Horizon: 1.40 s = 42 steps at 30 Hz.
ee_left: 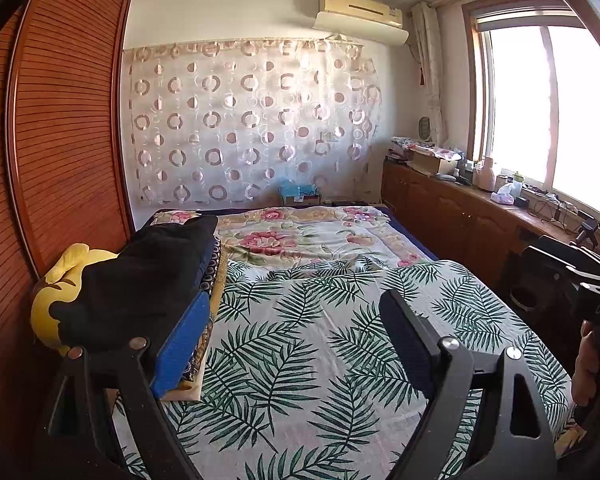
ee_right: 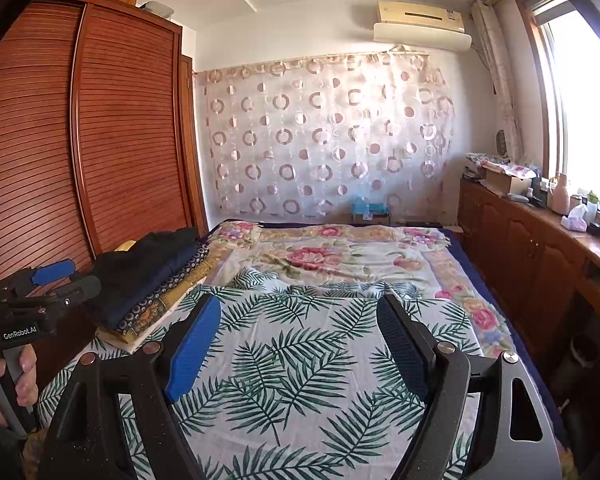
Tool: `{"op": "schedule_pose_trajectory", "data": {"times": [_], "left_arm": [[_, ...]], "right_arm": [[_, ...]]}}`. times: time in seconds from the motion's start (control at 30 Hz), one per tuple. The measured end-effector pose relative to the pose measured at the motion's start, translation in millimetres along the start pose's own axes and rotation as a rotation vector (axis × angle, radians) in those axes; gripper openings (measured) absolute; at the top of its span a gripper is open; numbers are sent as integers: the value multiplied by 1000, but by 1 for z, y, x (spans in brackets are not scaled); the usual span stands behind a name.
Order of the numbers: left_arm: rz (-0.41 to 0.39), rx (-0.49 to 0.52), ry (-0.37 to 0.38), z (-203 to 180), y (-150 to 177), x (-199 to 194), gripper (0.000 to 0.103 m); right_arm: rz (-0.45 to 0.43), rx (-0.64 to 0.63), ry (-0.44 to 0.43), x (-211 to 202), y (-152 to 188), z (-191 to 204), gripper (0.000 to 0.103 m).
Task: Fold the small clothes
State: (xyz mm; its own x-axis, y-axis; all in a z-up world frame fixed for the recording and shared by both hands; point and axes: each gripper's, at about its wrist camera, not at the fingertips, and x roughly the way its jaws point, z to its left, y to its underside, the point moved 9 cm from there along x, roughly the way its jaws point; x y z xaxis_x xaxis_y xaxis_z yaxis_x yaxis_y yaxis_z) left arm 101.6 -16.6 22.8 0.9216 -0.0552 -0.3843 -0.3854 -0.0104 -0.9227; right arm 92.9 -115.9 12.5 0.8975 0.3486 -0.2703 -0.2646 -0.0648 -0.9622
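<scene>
A stack of folded clothes [ee_left: 140,280] lies on the left side of the bed, a black garment on top, navy and patterned pieces under it; the right wrist view shows the stack [ee_right: 152,276] too. A yellow soft item [ee_left: 68,268] lies against its far-left side. A leaf-print sheet [ee_left: 320,340] is spread over the near bed. My left gripper [ee_left: 296,300] hovers open above this sheet, its left pad beside the stack. My right gripper [ee_right: 300,304] is open over the sheet [ee_right: 300,360], nothing between its fingers. Each gripper shows at the other view's edge, held by a hand [ee_right: 24,376].
A floral blanket [ee_left: 300,236] covers the far half of the bed. A slatted wooden wardrobe [ee_left: 60,140] stands close on the left. Low wooden cabinets [ee_right: 520,248] topped with boxes and bottles run under the window on the right. A ring-patterned curtain [ee_left: 252,120] hangs on the far wall.
</scene>
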Motion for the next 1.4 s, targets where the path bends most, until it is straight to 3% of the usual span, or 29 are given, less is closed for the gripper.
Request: {"op": "schedule_pose_trajectory", "data": {"times": [1.4], "left_arm": [[3, -1, -11, 12, 1, -4, 87]], "right_arm": [[9, -15, -19, -1, -2, -23, 82]]}}
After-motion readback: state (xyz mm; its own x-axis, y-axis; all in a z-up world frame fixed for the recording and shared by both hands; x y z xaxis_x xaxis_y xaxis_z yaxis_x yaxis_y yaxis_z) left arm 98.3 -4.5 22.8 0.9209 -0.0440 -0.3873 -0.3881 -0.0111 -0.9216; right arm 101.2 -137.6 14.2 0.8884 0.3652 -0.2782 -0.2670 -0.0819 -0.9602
